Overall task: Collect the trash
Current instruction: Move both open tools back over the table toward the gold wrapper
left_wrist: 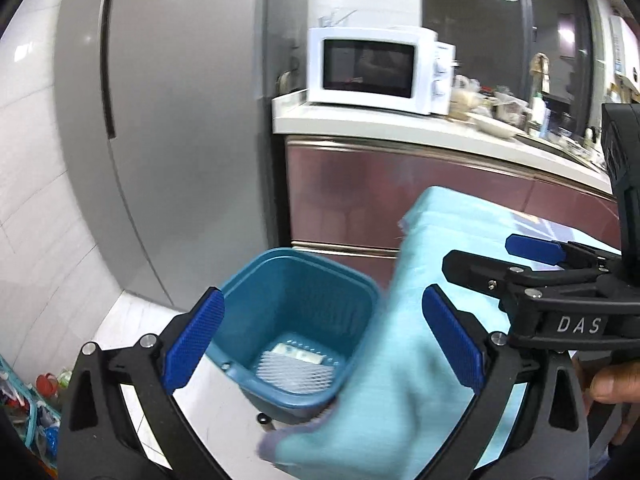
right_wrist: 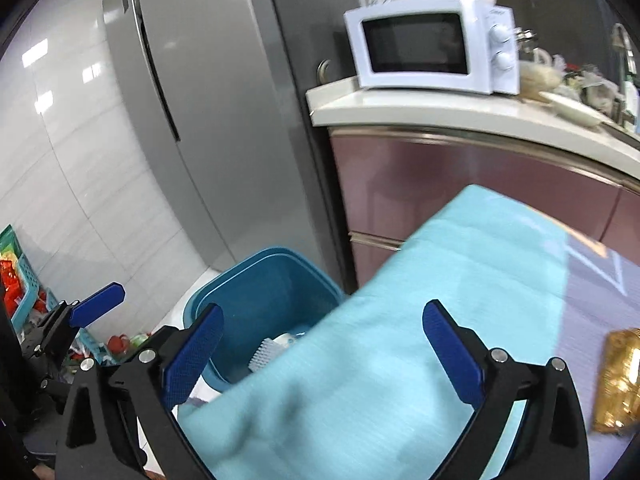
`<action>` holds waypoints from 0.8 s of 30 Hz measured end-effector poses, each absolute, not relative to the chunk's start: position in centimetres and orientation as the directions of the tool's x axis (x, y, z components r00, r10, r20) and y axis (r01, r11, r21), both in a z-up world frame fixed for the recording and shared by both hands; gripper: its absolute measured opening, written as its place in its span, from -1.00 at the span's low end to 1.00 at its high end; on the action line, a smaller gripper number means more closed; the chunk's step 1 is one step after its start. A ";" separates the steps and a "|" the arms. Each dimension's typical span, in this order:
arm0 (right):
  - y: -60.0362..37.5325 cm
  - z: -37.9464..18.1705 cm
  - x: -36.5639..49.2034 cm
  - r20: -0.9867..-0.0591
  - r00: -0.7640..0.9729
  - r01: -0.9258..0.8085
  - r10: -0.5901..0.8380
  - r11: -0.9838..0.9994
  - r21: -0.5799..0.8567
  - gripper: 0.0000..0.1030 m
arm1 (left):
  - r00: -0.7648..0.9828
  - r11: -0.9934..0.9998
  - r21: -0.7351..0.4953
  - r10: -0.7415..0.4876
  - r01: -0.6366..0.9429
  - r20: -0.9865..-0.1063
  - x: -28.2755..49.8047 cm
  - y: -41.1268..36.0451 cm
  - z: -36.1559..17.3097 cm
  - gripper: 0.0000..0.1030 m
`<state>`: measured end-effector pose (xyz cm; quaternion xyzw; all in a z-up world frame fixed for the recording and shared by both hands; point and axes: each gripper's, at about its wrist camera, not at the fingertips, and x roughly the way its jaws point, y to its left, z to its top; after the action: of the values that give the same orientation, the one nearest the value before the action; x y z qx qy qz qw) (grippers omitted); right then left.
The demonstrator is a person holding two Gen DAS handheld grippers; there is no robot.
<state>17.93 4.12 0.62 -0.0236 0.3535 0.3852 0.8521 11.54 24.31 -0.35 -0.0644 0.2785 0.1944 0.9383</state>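
Note:
A blue plastic trash bin [left_wrist: 296, 312] stands on the floor beside a table draped in a light blue cloth [left_wrist: 404, 360]. White trash [left_wrist: 298, 356] lies in the bin's bottom. My left gripper [left_wrist: 324, 344] is open and empty above the bin. My right gripper [right_wrist: 324, 348] is open and empty over the table's edge; it also shows in the left wrist view [left_wrist: 532, 256]. The bin [right_wrist: 264, 304] and cloth [right_wrist: 400, 360] show in the right wrist view. A gold wrapper [right_wrist: 618, 384] lies on the table at the right. The left gripper's finger [right_wrist: 98, 306] shows at the left.
A grey fridge [left_wrist: 168, 120] stands behind the bin. A white microwave [left_wrist: 376, 68] sits on a cluttered counter [left_wrist: 400, 124] above pink cabinets [left_wrist: 380, 192]. A teal basket of items [right_wrist: 24, 284] sits on the floor at the left.

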 end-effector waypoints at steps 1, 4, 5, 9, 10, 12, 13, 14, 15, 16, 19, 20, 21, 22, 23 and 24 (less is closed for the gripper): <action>3.4 0.8 17.9 -0.615 0.468 -0.664 0.635 0.712 0.230 0.86 | 0.779 0.923 -0.012 0.318 -0.385 -0.541 11.5 23.1 0.1 0.89; -0.4 1.8 17.5 -0.582 0.524 -0.629 0.621 0.743 0.227 0.87 | 0.802 0.942 -0.016 0.275 -0.334 -0.530 11.7 20.1 0.9 0.89; -1.4 2.0 17.3 -0.576 0.539 -0.619 0.615 0.753 0.225 0.87 | 0.808 0.948 -0.014 0.263 -0.318 -0.527 11.8 19.1 1.1 0.89; -6.8 2.8 16.2 -0.539 0.616 -0.554 0.575 0.802 0.223 0.87 | 0.830 0.968 -0.014 0.206 -0.249 -0.518 12.3 15.0 1.6 0.89; -8.0 2.9 15.9 -0.532 0.633 -0.536 0.561 0.815 0.222 0.87 | 0.836 0.973 -0.016 0.189 -0.230 -0.515 12.3 13.8 1.7 0.89; -10.6 3.1 15.3 -0.516 0.668 -0.500 0.536 0.837 0.222 0.87 | 0.842 0.980 -0.015 0.163 -0.198 -0.514 12.4 12.0 1.8 0.89; -11.8 3.2 14.9 -0.509 0.682 -0.484 0.525 0.846 0.223 0.87 | 0.846 0.984 -0.012 0.147 -0.178 -0.513 12.4 10.9 1.9 0.89; -12.7 3.3 14.5 -0.502 0.694 -0.471 0.516 0.853 0.226 0.87 | 0.849 0.986 -0.010 0.138 -0.166 -0.510 12.4 10.1 2.0 0.89; -14.2 3.5 13.9 -0.489 0.714 -0.452 0.502 0.863 0.226 0.87 | 0.851 0.988 -0.008 0.129 -0.155 -0.509 12.4 9.3 2.1 0.89; -15.3 3.6 13.3 -0.478 0.730 -0.437 0.489 0.871 0.224 0.87 | 0.855 0.990 -0.010 0.114 -0.138 -0.507 12.2 8.3 2.1 0.89; -17.9 3.8 11.8 -0.454 0.764 -0.400 0.459 0.889 0.224 0.87 | 0.862 0.995 -0.008 0.084 -0.101 -0.500 11.6 5.9 2.3 0.89; -18.9 3.8 11.1 -0.442 0.779 -0.387 0.444 0.896 0.219 0.87 | 0.863 0.996 -0.007 0.075 -0.090 -0.500 11.5 5.4 2.4 0.89; -19.6 3.9 10.6 -0.435 0.790 -0.377 0.432 0.902 0.212 0.87 | 0.864 0.997 -0.008 0.064 -0.079 -0.500 11.3 4.7 2.4 0.89; -20.3 3.9 10.1 -0.431 0.802 -0.362 0.415 0.910 0.203 0.87 | 0.868 0.998 -0.009 0.053 -0.065 -0.494 11.0 3.8 2.5 0.89; -21.3 3.8 9.4 -0.425 0.814 -0.344 0.396 0.918 0.197 0.87 | 0.868 0.998 -0.007 0.046 -0.057 -0.494 10.8 3.4 2.5 0.89; -22.0 3.6 8.8 -0.420 0.823 -0.331 0.381 0.924 0.190 0.87 | 0.868 0.999 -0.008 0.038 -0.049 -0.495 10.6 2.8 2.5 0.89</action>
<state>8.85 -22.02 3.62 0.0546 0.2312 0.1866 0.9533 10.63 2.80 2.51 -0.0099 0.2561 0.0225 0.9663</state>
